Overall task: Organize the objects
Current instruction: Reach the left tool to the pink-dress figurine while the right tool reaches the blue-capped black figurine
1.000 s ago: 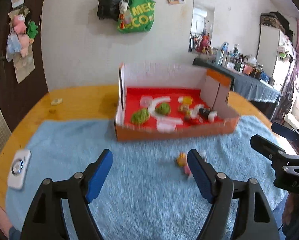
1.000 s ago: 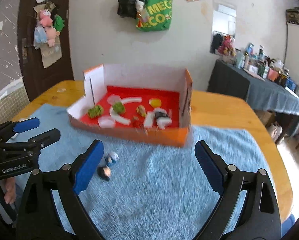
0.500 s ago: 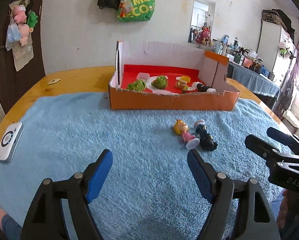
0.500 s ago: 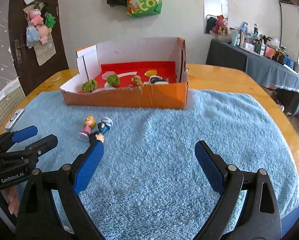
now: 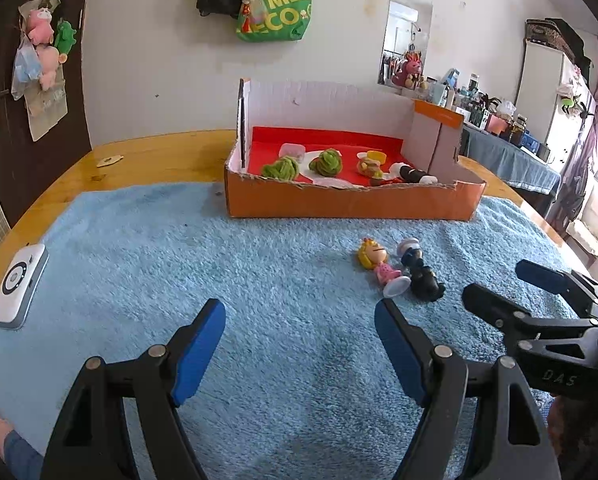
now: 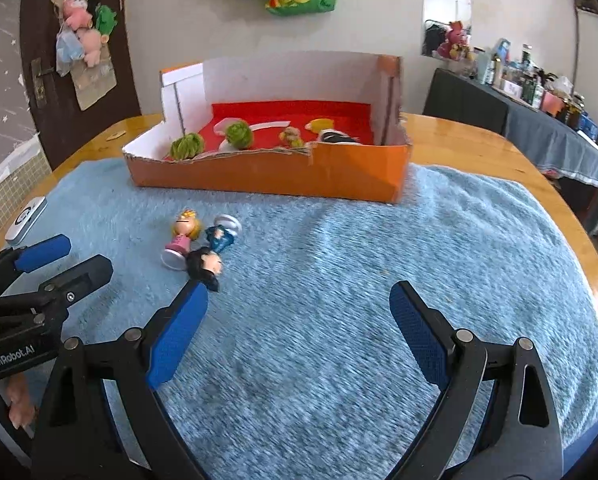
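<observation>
Three small figures lie in a cluster on the blue towel (image 5: 179, 248): a yellow-haired one in pink (image 5: 375, 261) (image 6: 183, 234), a blue one with a white cap (image 5: 410, 251) (image 6: 221, 234), and a black-haired one (image 5: 425, 282) (image 6: 205, 266). Behind them stands an orange cardboard box (image 5: 351, 200) (image 6: 267, 172) with a red floor, holding green yarn balls (image 5: 326, 162) and small toys. My left gripper (image 5: 299, 334) is open and empty, just short of the figures. My right gripper (image 6: 295, 316) is open too, its left pad close to the black-haired figure.
A white device (image 5: 17, 286) lies at the towel's left edge on the round wooden table (image 5: 139, 160). A green bag (image 5: 275, 12) and plush toys hang on the wall and door behind. A cluttered dark counter (image 6: 539, 120) stands at the right.
Both grippers have sunk toward the towel, so the box now shows from a lower angle and the figures look nearer. Both stayed open the same width.
</observation>
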`<move>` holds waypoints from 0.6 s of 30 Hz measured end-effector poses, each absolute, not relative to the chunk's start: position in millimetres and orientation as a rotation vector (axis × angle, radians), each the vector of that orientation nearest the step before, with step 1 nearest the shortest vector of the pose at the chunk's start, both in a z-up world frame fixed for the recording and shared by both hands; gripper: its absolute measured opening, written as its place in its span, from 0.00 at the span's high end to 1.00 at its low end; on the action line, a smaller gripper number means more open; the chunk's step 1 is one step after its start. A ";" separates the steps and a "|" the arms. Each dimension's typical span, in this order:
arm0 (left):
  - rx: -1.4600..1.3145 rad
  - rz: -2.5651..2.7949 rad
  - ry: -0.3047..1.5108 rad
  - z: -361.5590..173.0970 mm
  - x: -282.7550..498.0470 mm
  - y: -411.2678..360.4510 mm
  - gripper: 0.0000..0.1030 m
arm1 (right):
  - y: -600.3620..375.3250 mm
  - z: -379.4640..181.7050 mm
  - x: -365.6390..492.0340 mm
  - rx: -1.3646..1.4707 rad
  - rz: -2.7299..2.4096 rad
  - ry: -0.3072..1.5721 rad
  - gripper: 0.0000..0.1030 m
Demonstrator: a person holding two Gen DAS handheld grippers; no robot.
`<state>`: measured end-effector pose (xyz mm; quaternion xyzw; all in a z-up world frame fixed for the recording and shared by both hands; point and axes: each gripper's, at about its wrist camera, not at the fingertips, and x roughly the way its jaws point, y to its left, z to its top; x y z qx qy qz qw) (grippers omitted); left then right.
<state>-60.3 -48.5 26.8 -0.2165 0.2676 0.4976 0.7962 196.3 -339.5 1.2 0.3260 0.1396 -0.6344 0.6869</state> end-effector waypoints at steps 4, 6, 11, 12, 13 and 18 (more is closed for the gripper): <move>-0.468 1.060 0.587 26.5 -64.4 -40.6 0.23 | -355.0 1.3 207.1 0.758 -1.366 0.356 0.09; -0.471 1.053 0.600 25.3 -67.3 -36.5 0.23 | -361.7 -0.6 213.4 0.768 -1.350 0.390 0.09; -0.483 1.043 0.617 22.2 -71.4 -28.1 0.23 | -367.1 -6.9 214.6 0.792 -1.376 0.416 0.09; -0.485 1.040 0.619 21.5 -71.2 -27.1 0.23 | -367.0 -7.0 212.5 0.801 -1.375 0.410 0.09; -0.487 1.037 0.619 20.9 -71.0 -26.5 0.23 | -366.9 -6.7 210.8 0.807 -1.376 0.406 0.09; -0.482 1.013 0.634 18.7 -62.8 -25.4 0.23 | -364.2 -8.9 196.0 0.821 -1.427 0.408 0.09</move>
